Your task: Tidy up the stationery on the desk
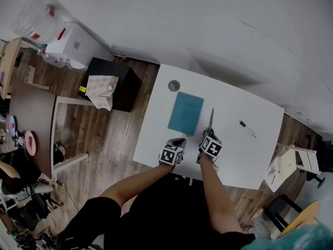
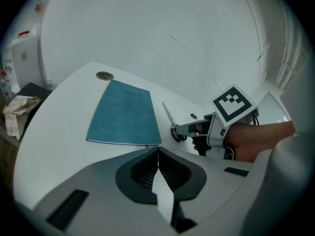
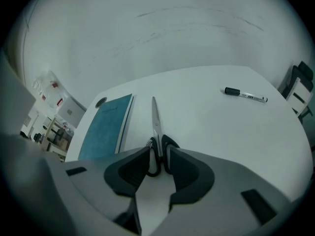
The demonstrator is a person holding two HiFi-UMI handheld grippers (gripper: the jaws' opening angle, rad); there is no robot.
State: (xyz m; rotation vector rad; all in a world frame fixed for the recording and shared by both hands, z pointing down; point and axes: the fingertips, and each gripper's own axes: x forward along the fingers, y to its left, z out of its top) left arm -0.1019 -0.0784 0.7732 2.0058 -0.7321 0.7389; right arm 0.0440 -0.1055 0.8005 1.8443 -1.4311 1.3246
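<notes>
The right gripper (image 3: 157,157) pinches the scissors (image 3: 155,119) at the handle loops, just beside the blue notebook (image 3: 106,127). They are probably rigid, slick and blade-heavy. The left gripper (image 2: 158,156) is pressed together and empty.

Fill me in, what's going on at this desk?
A person is tidying a white desk with a handheld gripper in each hand. The right gripper is closed on the handles of the scissors, whose blades point away from the person, just right of the blue notebook. The left gripper is shut and empty, at the notebook's near edge. A marker lies untouched farther right.
</notes>
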